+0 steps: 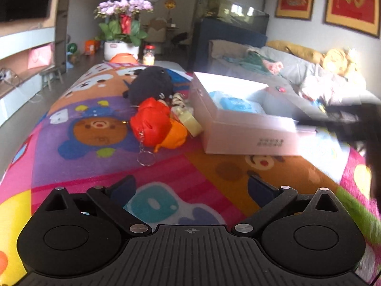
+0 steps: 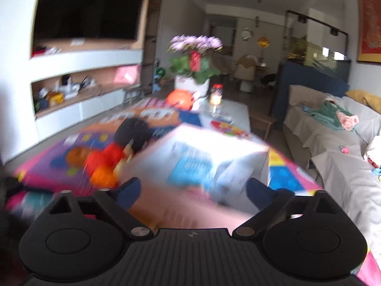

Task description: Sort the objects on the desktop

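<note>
A pile of toys lies on the colourful cartoon cloth [image 1: 102, 128]: a black plush [image 1: 151, 84], a red plush [image 1: 151, 124] with an orange part [image 1: 175, 137] and a key ring [image 1: 145, 158], and a pale yellow block [image 1: 189, 120]. Right of them stands an open white box [image 1: 240, 119] holding blue-and-white packs [image 1: 234, 102]. My left gripper [image 1: 190, 188] is open and empty, low over the cloth in front of the pile. My right gripper [image 2: 193, 190] is open and empty, just before the box [image 2: 214, 157]; its view is blurred. The toys [image 2: 107, 159] lie to its left.
A flower pot [image 1: 121, 47], an orange bowl [image 1: 122, 58] and a jar [image 1: 148, 56] stand at the table's far end. A grey sofa [image 1: 309, 76] with cushions and toys runs along the right. A TV shelf unit [image 2: 78, 71] is on the left. A dark blurred shape [image 1: 357, 124] enters from the right.
</note>
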The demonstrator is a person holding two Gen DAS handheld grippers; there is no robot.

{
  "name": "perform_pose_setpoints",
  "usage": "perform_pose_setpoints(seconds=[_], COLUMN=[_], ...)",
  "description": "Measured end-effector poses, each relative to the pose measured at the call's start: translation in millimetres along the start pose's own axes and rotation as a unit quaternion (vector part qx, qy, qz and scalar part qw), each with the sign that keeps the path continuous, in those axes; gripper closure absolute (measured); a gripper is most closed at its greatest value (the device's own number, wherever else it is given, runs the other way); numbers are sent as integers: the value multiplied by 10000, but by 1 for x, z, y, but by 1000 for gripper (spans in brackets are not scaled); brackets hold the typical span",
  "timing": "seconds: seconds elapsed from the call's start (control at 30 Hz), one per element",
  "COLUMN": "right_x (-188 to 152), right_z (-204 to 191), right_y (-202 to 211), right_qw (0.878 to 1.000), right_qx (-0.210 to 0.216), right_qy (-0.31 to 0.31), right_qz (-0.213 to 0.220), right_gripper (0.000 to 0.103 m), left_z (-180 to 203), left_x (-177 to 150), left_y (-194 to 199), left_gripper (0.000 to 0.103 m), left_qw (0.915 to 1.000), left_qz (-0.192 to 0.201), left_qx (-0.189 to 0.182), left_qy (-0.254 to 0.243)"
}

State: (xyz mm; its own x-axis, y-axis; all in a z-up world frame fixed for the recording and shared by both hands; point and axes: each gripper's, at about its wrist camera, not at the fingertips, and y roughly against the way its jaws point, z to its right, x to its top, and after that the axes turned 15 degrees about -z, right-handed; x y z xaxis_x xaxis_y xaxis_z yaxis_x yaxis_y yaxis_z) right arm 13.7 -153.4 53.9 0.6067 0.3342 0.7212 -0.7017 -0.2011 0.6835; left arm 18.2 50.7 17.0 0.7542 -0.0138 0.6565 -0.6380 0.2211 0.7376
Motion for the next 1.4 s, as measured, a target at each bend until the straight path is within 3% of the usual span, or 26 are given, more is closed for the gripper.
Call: perform_pose_setpoints(seconds=[0.17,0.37,0.43,0.6,0.67,0.77,0.9,1.4], right_x=[-31,-33,-38,-53,-53,-50,-48,-46], right_z=[-12,-17,-14,19,17,2,10,7], right_y=[-17,-46,-63,-58,-58,-60,-60,-61], right_qw=[9970,9956,9927,9892,9896,9928,9915,9920], right_qx=[308,-104,-188,600,564,154,318,240], right_qy=[-157,-316,-291,-994,-963,-598,-749,-678], right_qz=[-689,-875,-1159,-892,-908,-1023,-1019,-1035], right_gripper=[0,0,0,0,0,0,0,0], left_z=[-8,-8,-5,2,6,11,11,5], left_x=[-2,-5,-5,-6,-5,-4,-3,-5], left_y=[0,3,4,5,3,-1,-3,-2], left_gripper=[0,0,0,0,0,0,0,0], left_qw=[9993,9985,9987,9991,9993,9996,9995,9986], left_qz=[31,102,123,187,171,137,75,74], left_qx=[68,190,230,20,-23,-43,-32,-96], left_qy=[376,497,435,368,317,234,290,520])
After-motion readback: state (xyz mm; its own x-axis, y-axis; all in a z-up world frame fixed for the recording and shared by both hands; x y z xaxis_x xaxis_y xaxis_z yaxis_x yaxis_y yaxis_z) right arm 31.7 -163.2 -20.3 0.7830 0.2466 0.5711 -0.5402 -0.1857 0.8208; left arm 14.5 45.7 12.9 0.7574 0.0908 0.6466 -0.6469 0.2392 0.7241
